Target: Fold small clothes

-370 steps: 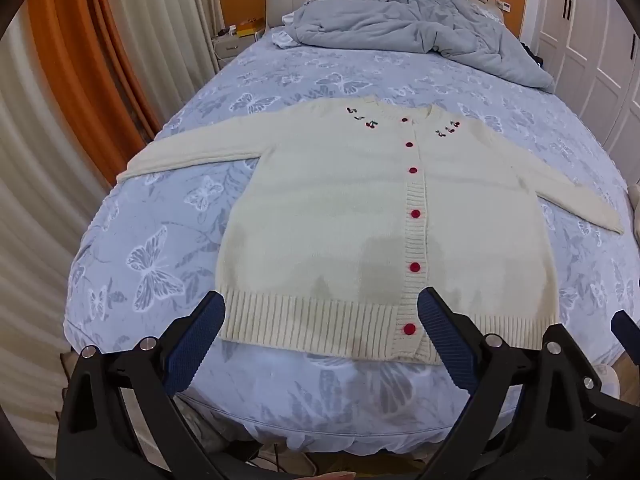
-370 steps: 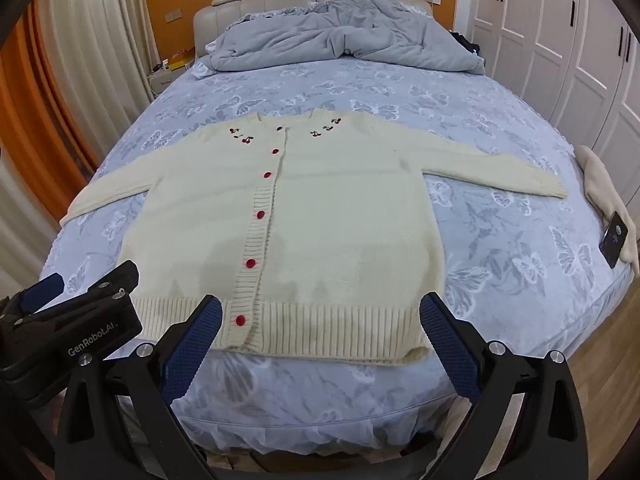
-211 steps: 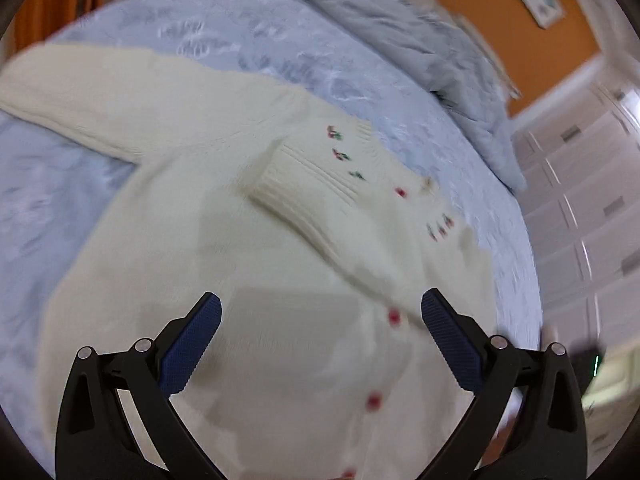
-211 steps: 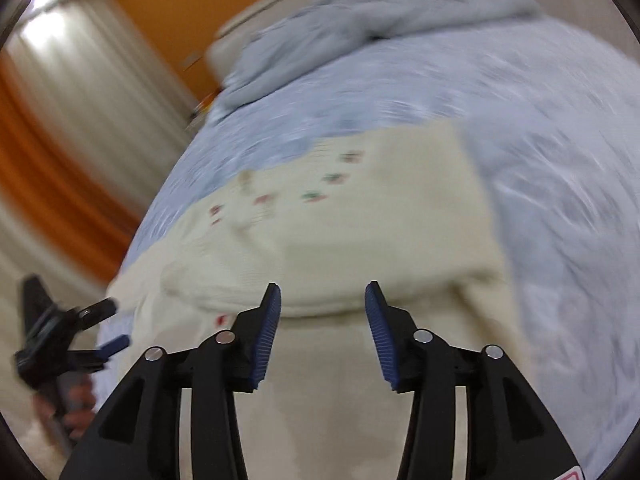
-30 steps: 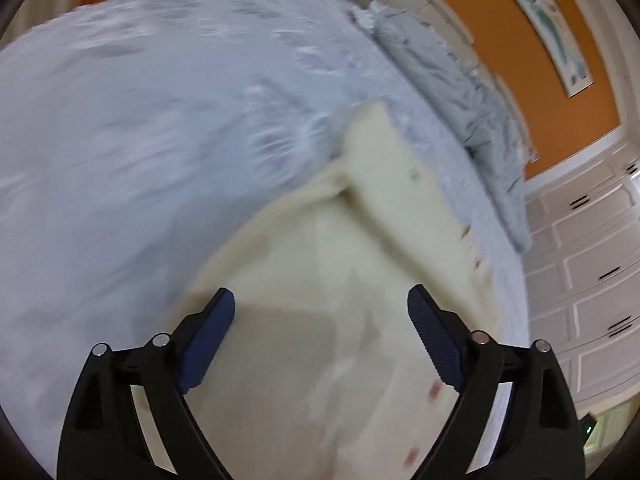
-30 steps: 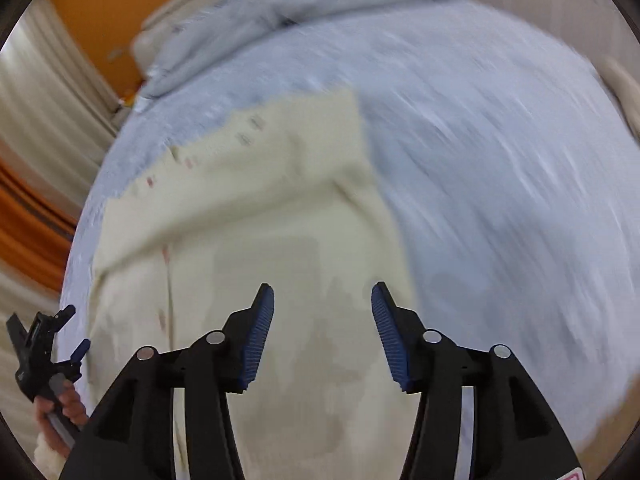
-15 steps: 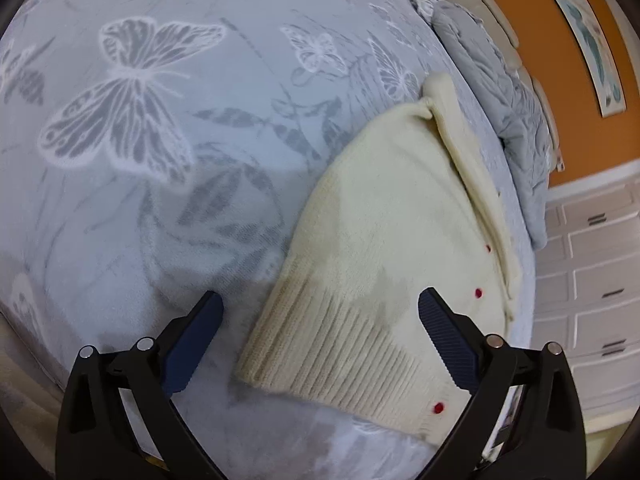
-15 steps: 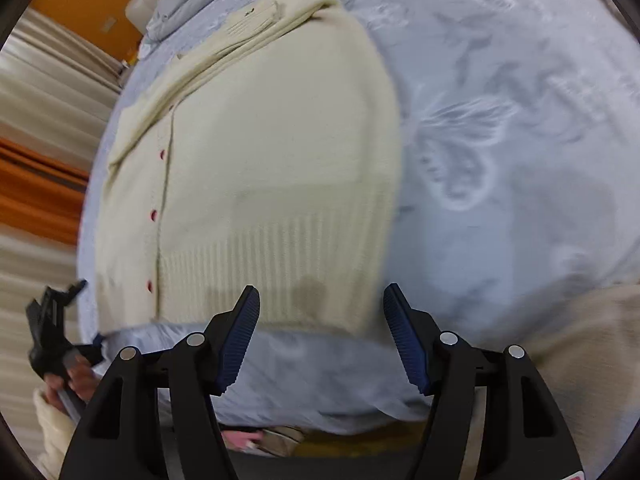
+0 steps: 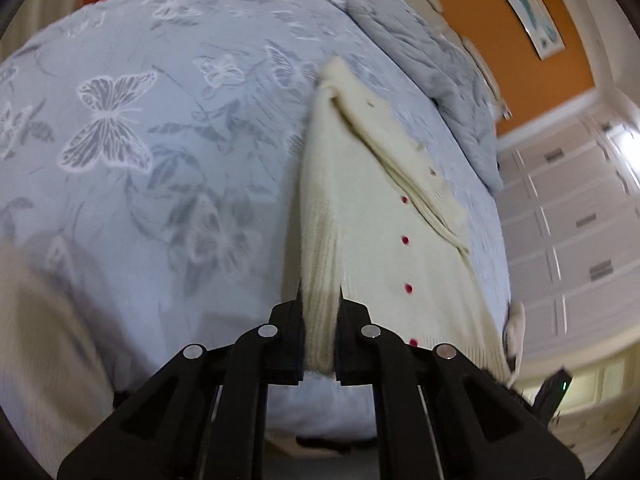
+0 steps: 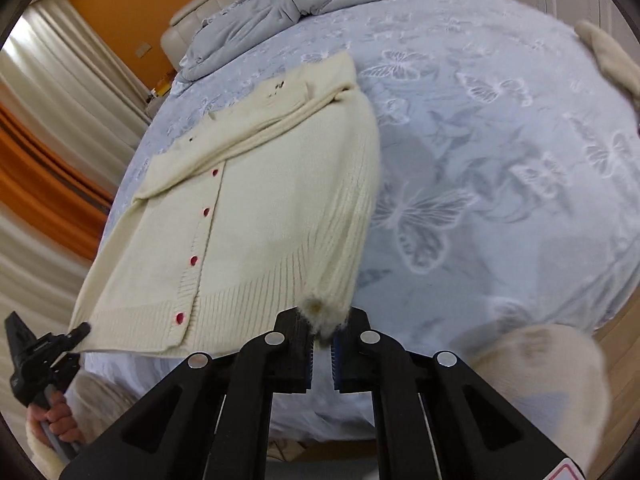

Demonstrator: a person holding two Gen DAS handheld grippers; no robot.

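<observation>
A cream knit cardigan (image 9: pixel 380 220) with red buttons lies on the butterfly-print bed sheet (image 9: pixel 160 160), both sleeves folded across its chest. My left gripper (image 9: pixel 320 300) is shut on the left corner of the ribbed hem, and that side edge is raised off the sheet. In the right wrist view the cardigan (image 10: pixel 260 208) has its right hem corner pinched between the pads of my right gripper (image 10: pixel 322 328), whose jaws are closing on it. That side edge is lifted too. The left gripper (image 10: pixel 44 356) shows at the hem's far corner, held by a hand (image 10: pixel 52 420).
A crumpled grey duvet (image 10: pixel 304 4) lies at the head of the bed. White wardrobe doors (image 9: pixel 580 240) stand beyond the bed's right side. Another cream cloth (image 10: pixel 608 56) lies at the right bed edge. A cream sleeve (image 10: pixel 540 372) shows beside my right gripper.
Half a second ago both grippers stood open over the hem corners. Both have since closed on the hem, one on each corner, and the cardigan's side edges have come up off the sheet.
</observation>
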